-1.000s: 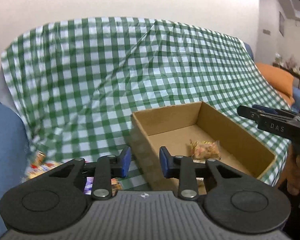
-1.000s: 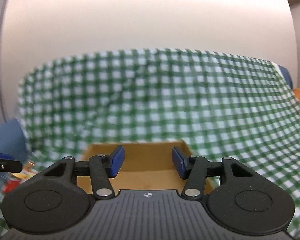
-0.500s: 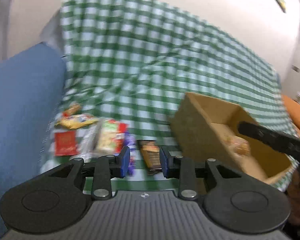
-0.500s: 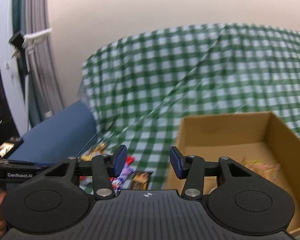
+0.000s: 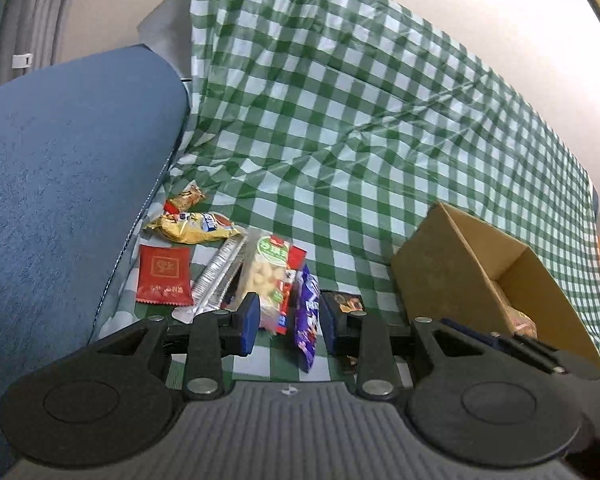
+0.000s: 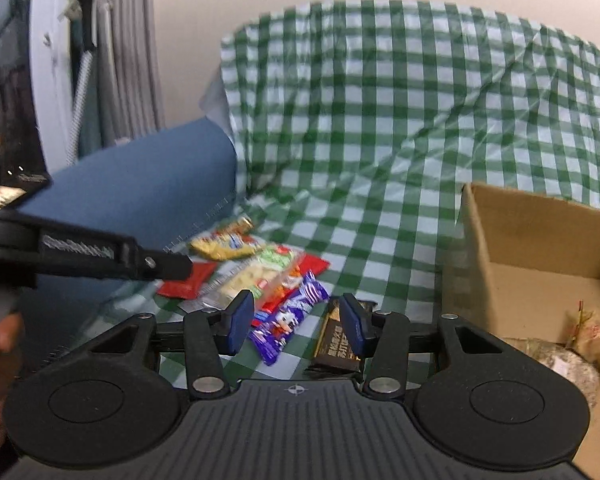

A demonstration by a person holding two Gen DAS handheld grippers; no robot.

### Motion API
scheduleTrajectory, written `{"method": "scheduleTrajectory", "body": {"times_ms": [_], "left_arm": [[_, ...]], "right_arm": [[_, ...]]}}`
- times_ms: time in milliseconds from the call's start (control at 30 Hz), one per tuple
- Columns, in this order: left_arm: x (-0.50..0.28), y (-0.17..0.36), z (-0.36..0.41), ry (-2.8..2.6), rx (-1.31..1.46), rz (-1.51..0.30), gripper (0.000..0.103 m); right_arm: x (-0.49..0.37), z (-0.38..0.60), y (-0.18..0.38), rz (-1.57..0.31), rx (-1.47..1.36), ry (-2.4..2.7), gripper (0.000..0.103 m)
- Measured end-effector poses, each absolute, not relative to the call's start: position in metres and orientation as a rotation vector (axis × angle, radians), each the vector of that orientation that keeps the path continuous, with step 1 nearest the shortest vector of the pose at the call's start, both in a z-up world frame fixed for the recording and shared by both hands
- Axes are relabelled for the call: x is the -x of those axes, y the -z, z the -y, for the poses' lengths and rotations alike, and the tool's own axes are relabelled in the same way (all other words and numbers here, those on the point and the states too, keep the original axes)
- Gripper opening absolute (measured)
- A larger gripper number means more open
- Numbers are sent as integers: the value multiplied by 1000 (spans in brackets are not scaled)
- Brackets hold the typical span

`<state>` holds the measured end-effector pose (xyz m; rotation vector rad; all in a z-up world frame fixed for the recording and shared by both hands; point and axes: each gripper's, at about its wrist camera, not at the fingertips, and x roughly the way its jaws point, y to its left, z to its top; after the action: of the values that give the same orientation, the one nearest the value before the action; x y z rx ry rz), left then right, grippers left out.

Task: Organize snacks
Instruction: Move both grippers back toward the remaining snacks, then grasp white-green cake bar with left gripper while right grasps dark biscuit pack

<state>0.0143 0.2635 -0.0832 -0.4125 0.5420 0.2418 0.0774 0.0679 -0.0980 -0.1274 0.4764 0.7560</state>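
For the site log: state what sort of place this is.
Most likely a home living room: a blue sofa draped with a green checked cloth, curtains by the wall, and snack packets beside a cardboard box on the seat.

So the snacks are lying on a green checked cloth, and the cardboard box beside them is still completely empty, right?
Not quite: the box is not empty. The right wrist view shows a few wrapped snacks already lying in it. The rest holds: the other snacks, like the purple packet, lie on the green checked cloth beside the box.
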Motion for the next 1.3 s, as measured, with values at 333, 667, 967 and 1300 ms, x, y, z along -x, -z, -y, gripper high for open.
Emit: {"method": "scheduleTrajectory", "body": {"times_ms": [333,667,967,1300], "left_arm": [[-44,105,-285,-320,460,-516,37],[-82,129,-281,-366,352,-575,71],[-108,143,-269,-349,254,-619,75],[-116,150,-265,-340,223,-662,73]], "right_arm": [[-112,-118,143,-527,285,-597,53],[-145,-134,174,-644,279,-496,61],[-155,-136,180,-671,256,-518,53],[-145,-129,175,-645,257,-564,41]]}}
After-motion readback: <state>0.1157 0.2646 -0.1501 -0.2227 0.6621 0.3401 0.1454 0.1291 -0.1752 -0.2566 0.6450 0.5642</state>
